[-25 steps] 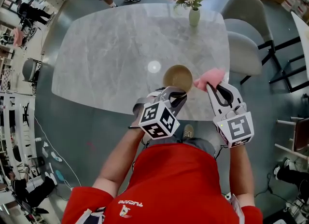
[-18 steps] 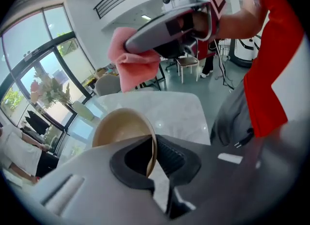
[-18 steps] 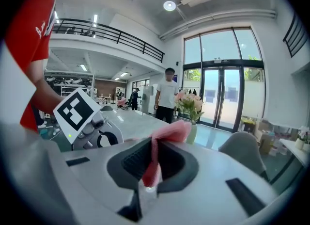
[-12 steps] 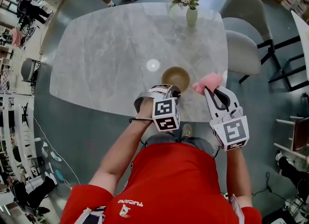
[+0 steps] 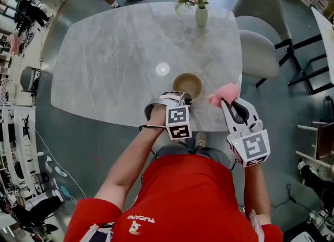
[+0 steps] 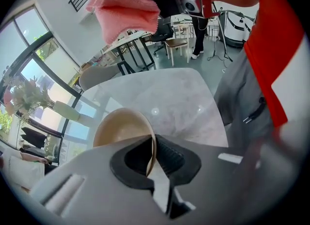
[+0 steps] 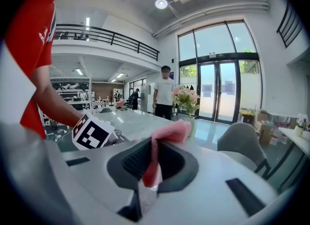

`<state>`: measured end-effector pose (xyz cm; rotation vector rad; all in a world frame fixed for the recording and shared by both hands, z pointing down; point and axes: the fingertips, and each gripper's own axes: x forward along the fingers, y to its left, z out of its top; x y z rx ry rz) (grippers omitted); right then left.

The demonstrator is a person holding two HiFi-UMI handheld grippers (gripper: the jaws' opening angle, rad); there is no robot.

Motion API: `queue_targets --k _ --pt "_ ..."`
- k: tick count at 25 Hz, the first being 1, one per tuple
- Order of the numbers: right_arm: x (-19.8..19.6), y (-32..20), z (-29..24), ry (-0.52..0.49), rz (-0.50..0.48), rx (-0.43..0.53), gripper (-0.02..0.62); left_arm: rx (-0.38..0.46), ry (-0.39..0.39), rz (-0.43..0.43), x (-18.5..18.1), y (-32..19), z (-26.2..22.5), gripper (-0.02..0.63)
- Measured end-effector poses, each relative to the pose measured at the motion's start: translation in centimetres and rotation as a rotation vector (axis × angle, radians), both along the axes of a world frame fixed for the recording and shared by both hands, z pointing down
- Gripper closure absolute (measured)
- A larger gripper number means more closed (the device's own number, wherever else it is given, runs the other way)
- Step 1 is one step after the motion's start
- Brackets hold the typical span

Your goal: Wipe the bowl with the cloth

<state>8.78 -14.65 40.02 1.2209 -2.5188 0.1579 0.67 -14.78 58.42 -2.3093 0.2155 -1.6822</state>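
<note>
Field notes, both hands working.

- Grey marble table (image 5: 115, 53) is filling most of the head view. Two grey chairs (image 5: 259, 52) are sitting at its right end.
- A bystander (image 7: 164, 95) is standing at the table's far side.
- A vase (image 5: 201, 15) of pink flowers is standing upright on the far right part of the tabletop, well apart from my work.
- The tan bowl (image 5: 188, 83) is sitting over the near part of the table, close to the edge in front of me and just right of a bright spot of reflected light (image 5: 162, 69). I cannot tell whether its base is resting flat on the marble.
- I am holding the pink cloth (image 5: 224, 94) off the table, above its near right edge. It is just beside the bowl on the right and is not touching it.
- My left gripper (image 6: 152, 156) is pointing steeply down. Its fingers are nearly together, pinching the near rim of the bowl, with the thin wall running between the two ribbed pads.
- My right gripper (image 7: 152, 163) is pointing closer to level. Its fingers are clamping a fold of the cloth, and the rest is bunching out past the tips.
</note>
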Motion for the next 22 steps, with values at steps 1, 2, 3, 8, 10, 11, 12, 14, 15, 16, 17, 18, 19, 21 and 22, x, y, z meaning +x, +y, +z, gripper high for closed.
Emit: queue_targets --k 1,2,3,8,10,11,12,14,15,16,17,18,19,21,22 --pt "0.1 0.1 0.0 -0.001 0.002 0.000 0.575 -0.001 -0.004 0.003 0.0 0.1 0.1 0.588" --pt "0.2 0.2 0.0 -0.003 0.004 0.000 0.575 -0.002 -0.009 0.007 0.0 0.2 0.2 0.588" --pt "0.3 0.4 -0.1 -0.004 0.005 -0.001 0.575 -0.003 -0.015 0.011 0.0 0.2 0.3 0.588" --pt "0.5 0.5 -0.3 -0.006 0.010 0.002 0.575 0.008 -0.035 0.030 -0.1 0.2 0.6 0.588" --pt "0.6 0.6 -0.3 -0.007 0.011 0.004 0.575 0.009 -0.035 0.035 -0.1 0.2 0.7 0.588" --pt "0.6 0.7 -0.3 -0.008 0.011 0.005 0.575 0.008 -0.034 0.038 -0.1 0.3 0.8 0.588" --pt "0.7 0.7 -0.3 -0.010 0.012 0.005 0.575 0.004 -0.032 0.041 0.0 0.4 0.8 0.588" --pt "0.7 0.8 -0.3 -0.008 0.012 0.005 0.575 -0.003 -0.023 0.044 0.1 0.6 0.8 0.586" --pt "0.7 0.8 -0.4 -0.006 0.010 0.005 0.575 -0.005 -0.015 0.046 0.1 0.6 0.7 0.584" --pt "0.7 0.7 -0.4 -0.004 0.010 0.004 0.575 -0.007 -0.006 0.047 0.2 0.7 0.7 0.575" --pt "0.7 0.7 -0.4 -0.004 0.010 0.005 0.575 -0.010 0.006 0.047 0.3 0.8 0.6 0.563" --pt "0.7 0.7 -0.5 -0.004 0.011 0.005 0.575 -0.016 0.021 0.047 0.5 1.0 0.4 0.550" --pt "0.8 0.8 -0.5 -0.004 0.011 0.005 0.575 -0.022 0.040 0.047 0.6 1.2 0.2 0.540" --pt "0.9 0.7 -0.5 -0.006 0.014 0.009 0.575 -0.020 0.081 0.046 1.0 1.5 -0.5 0.520" --pt "1.0 0.7 -0.5 -0.008 0.016 0.013 0.575 -0.011 0.104 0.042 1.1 1.5 -1.0 0.514"
